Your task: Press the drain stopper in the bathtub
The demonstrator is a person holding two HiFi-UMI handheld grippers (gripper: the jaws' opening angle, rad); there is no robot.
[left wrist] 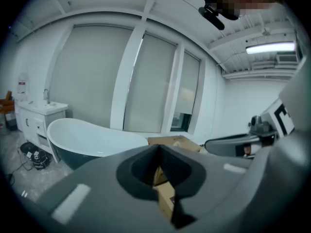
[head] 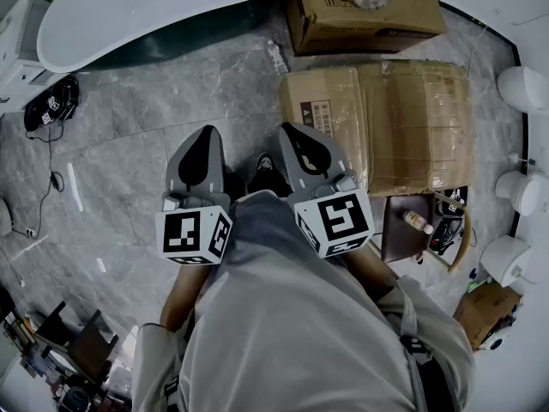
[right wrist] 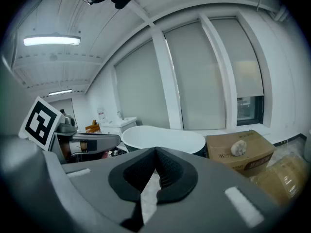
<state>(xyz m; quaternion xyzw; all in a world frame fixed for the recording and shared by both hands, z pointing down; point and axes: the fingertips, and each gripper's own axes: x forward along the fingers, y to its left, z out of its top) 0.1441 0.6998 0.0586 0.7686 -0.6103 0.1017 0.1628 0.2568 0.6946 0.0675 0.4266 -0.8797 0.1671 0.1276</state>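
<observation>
A white freestanding bathtub (head: 154, 7) with a dark outer shell stands across the grey stone floor, at the top left of the head view. It also shows ahead in the left gripper view as the bathtub (left wrist: 92, 140), and in the right gripper view as the bathtub (right wrist: 165, 139). Its drain stopper is not visible in any view. My left gripper (head: 204, 144) and right gripper (head: 300, 140) are held side by side close to the person's body, far from the tub. Both are shut with nothing between their jaws.
Two cardboard boxes (head: 364, 11) (head: 403, 118) stand ahead and to the right of the tub. A plastic bottle (head: 276, 57) lies on the floor beside them. A white vanity (left wrist: 36, 118) and cables (head: 51, 106) are left of the tub. White fixtures (head: 523, 88) line the right wall.
</observation>
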